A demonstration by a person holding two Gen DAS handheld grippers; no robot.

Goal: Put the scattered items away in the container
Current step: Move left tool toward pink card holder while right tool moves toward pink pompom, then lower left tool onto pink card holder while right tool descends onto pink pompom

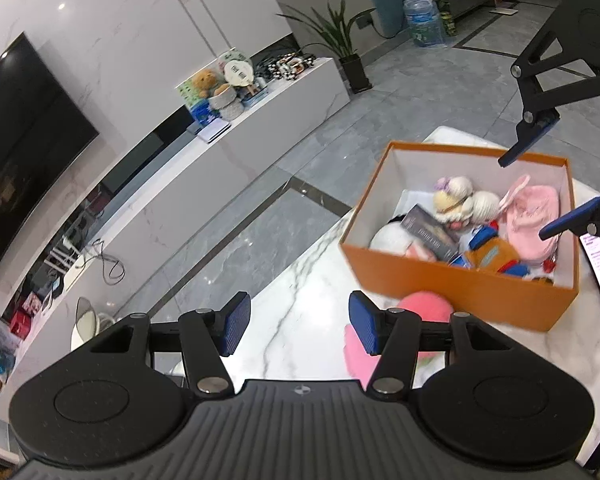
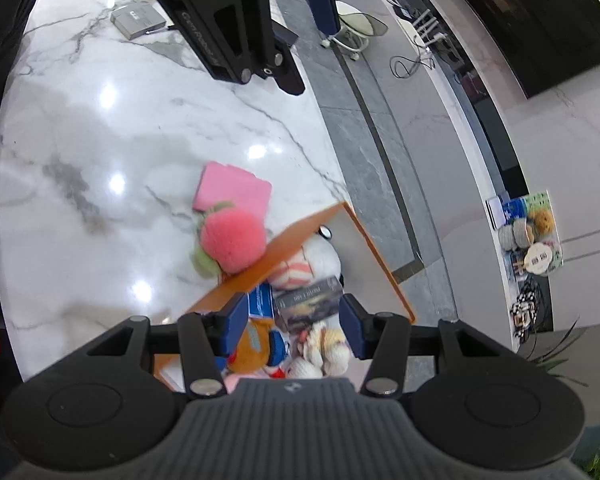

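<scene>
The left hand-held gripper (image 1: 296,326) hangs over the marble worktop (image 1: 300,312) with its jaws apart and nothing between them. Just beside its right finger, partly hidden under it, lies the pink plush (image 1: 424,308), touching the near wall of the orange box (image 1: 452,284). The box sits ahead and to the right of this gripper, its open top tilted toward the camera.

In the right wrist view the plush (image 2: 232,244) shows as a round fuzzy ball with green leaves at its lower left, resting against the outside of the box wall (image 2: 284,252). A flat pink cloth (image 2: 236,188) lies under and beyond it, its long axis running from the plush toward the far side of the worktop (image 2: 100,160).

The right hand-held gripper (image 2: 290,326) is over the box, jaws spread, holding nothing. Below it the box holds a dark booklet (image 2: 310,302) lying flat with its long axis across the view, a white plush (image 2: 320,256), an orange toy (image 2: 256,344) and cream crochet dolls (image 2: 328,348). From the left wrist view a pink pouch (image 1: 534,220) lies at the box's right side, under the right gripper's (image 1: 540,196) blue fingers (image 1: 572,216).

A grey case (image 2: 136,20) lies well apart at the worktop's far end.
</scene>
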